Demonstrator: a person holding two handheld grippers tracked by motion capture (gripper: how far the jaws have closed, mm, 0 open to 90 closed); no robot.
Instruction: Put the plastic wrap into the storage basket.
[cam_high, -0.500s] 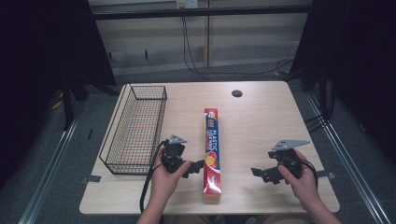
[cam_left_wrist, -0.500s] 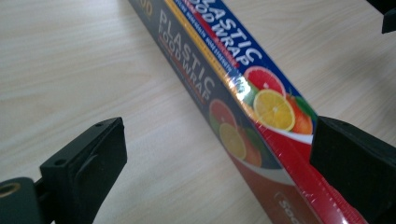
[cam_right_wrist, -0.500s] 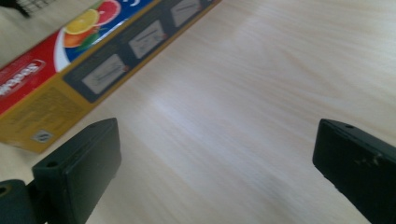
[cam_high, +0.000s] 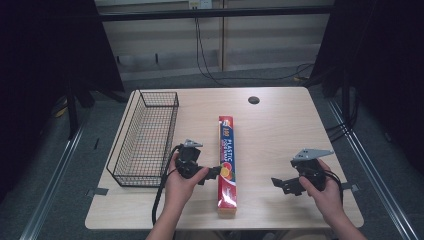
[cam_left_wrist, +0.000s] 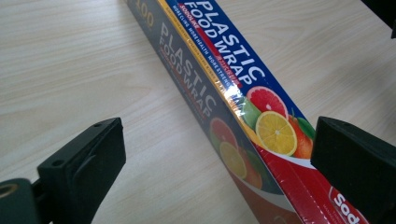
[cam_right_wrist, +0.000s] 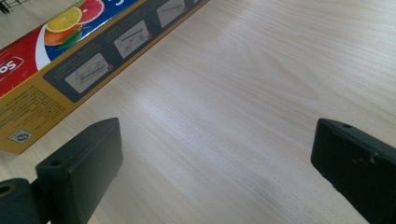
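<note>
A long box of plastic food wrap (cam_high: 226, 165) lies lengthwise in the middle of the table, its red end toward the person. My left gripper (cam_high: 212, 173) is open just left of the box's near half; in the left gripper view the box (cam_left_wrist: 243, 107) runs diagonally between the wide-apart jaws, the right jaw over its red end. My right gripper (cam_high: 281, 184) is open above bare wood to the right of the box, well apart from it. The box's yellow side panel (cam_right_wrist: 70, 70) crosses the upper left of the right gripper view.
A black wire basket (cam_high: 147, 135) stands at the table's left side, close behind the left hand. A round cable hole (cam_high: 253, 100) sits near the far edge of the wooden table (cam_high: 290, 130). Bare wood lies between the box and the right gripper.
The left gripper has edged right, closer to the box. The right gripper has barely moved.
</note>
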